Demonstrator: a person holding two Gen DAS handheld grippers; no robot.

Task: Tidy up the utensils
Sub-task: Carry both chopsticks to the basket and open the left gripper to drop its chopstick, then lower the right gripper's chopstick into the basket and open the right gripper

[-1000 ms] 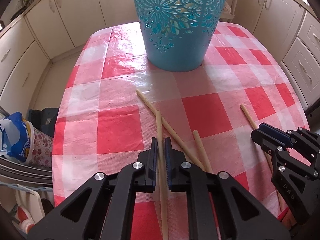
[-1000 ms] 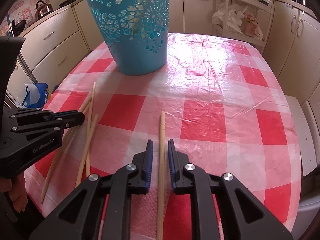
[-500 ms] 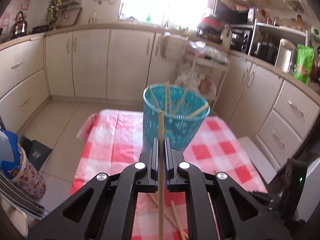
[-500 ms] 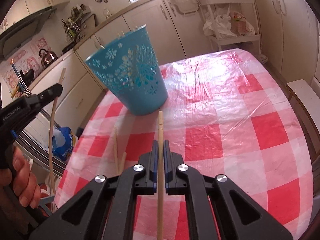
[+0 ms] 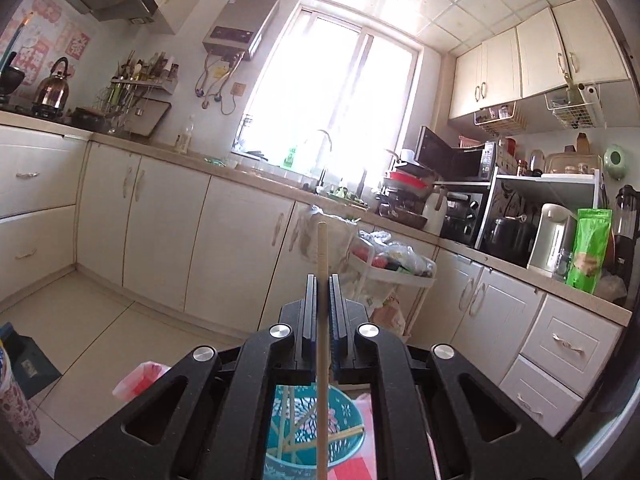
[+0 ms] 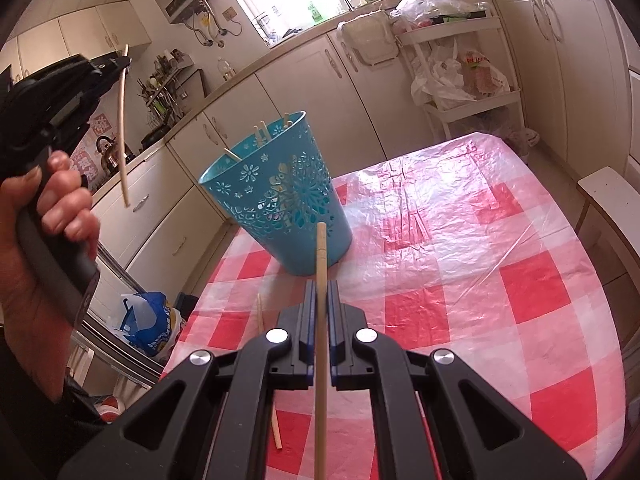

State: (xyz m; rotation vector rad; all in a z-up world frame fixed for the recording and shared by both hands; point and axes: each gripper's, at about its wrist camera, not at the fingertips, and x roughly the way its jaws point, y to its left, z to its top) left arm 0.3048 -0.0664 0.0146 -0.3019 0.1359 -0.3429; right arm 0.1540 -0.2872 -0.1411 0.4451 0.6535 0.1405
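My left gripper (image 5: 322, 280) is shut on a wooden chopstick (image 5: 321, 252) and is raised high and tilted up; the teal cut-out basket (image 5: 344, 452) with several chopsticks in it shows below, between its arms. In the right wrist view the left gripper (image 6: 120, 62) is at upper left, its chopstick (image 6: 123, 136) hanging down, left of and above the basket (image 6: 280, 196). My right gripper (image 6: 321, 286) is shut on another chopstick (image 6: 321, 256), held above the table, pointing at the basket's base.
The table has a red and white checked plastic cloth (image 6: 460, 264). A loose chopstick (image 6: 267, 368) lies on it at the near left. A white stool (image 6: 612, 196) stands right of the table. Cabinets, a rack with bags (image 6: 460, 68) and a blue bag (image 6: 150, 322) surround it.
Both grippers shut on a chopstick each and lifted them off the table. The left gripper rose high and tilted up; the right rose a little and moved toward the basket.
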